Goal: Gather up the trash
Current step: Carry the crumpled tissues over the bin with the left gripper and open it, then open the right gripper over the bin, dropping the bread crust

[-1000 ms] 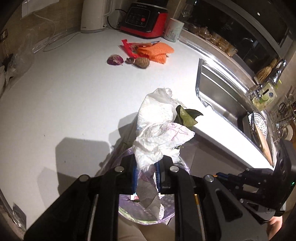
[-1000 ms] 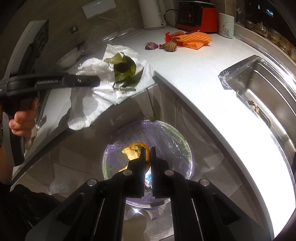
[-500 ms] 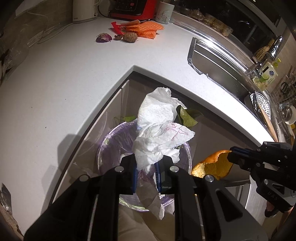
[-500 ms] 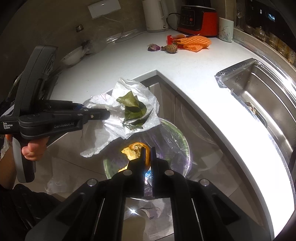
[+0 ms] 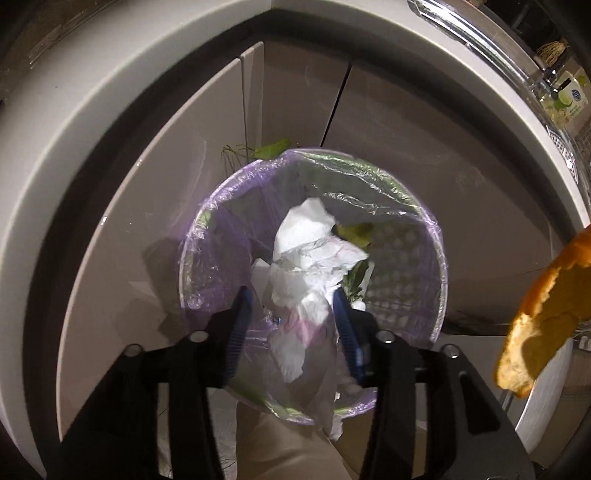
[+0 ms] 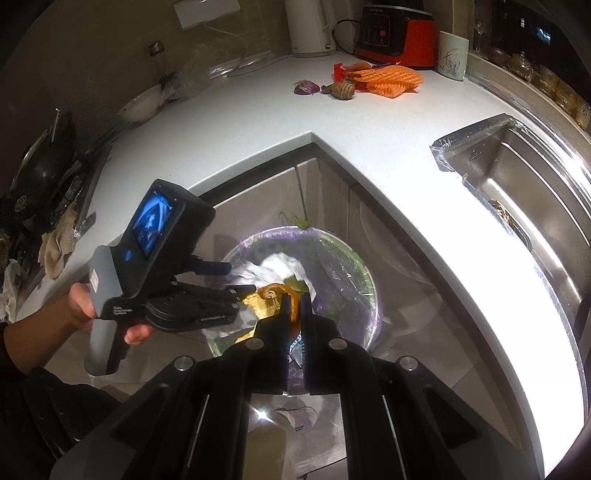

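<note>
Your left tongs (image 5: pixel 293 306) are spread wide over the bin (image 5: pixel 436 236), and the crumpled paper towel (image 5: pixel 310 266) sits between the blue pads (image 5: pixel 240 325), brushing the right one at most, with nothing pinching it. Green leaves (image 5: pixel 356 232) peek out beside the towel, inside the bin's purple liner (image 5: pixel 207 229). From the right camera your left hand (image 6: pixel 79 306) grips the handle, and the towel (image 6: pixel 284 264) shows white down in the bin mouth.

Your right tongs (image 6: pixel 294 308) are closed tight on the orange peel (image 6: pixel 271 301), fingers nearly together, the peel held directly above the bin (image 6: pixel 365 280). In the left view that same peel (image 5: pixel 543 317) hangs at the right edge, level with the bin's rim.

Up on the white worktop (image 6: pixel 258 110), well away from the bin, more scraps wait: an orange foam net (image 6: pixel 388 79), a brown husk (image 6: pixel 341 89) and a purple scrap (image 6: pixel 306 88), close together near the red appliance (image 6: pixel 399 33). The steel sink (image 6: pixel 517 173) lies to the right.
</note>
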The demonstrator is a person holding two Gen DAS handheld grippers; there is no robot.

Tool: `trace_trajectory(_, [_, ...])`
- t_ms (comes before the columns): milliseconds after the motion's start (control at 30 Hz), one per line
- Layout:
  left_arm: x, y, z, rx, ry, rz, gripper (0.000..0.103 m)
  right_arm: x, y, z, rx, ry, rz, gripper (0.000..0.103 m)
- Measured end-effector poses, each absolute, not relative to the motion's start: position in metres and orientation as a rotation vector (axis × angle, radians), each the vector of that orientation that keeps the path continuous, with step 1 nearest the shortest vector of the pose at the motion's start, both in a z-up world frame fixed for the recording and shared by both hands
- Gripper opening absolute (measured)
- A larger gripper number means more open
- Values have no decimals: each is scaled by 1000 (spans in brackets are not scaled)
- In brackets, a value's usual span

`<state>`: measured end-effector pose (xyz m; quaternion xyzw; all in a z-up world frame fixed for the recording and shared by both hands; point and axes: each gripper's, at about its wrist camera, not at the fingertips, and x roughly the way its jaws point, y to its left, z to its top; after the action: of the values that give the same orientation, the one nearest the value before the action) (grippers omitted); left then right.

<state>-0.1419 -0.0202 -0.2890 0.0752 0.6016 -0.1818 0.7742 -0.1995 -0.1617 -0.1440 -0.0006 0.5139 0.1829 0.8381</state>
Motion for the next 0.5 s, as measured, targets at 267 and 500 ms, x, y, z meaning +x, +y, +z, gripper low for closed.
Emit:
trace_trajectory(267, [-137,-21,-257,148,1228,-421,57,-197,-162,-144,-2,1089,381,6])
trace_trajectory(500, [-132,2,-189,90,1078,-404,72,-189,-158,-153,2,1093,382,6])
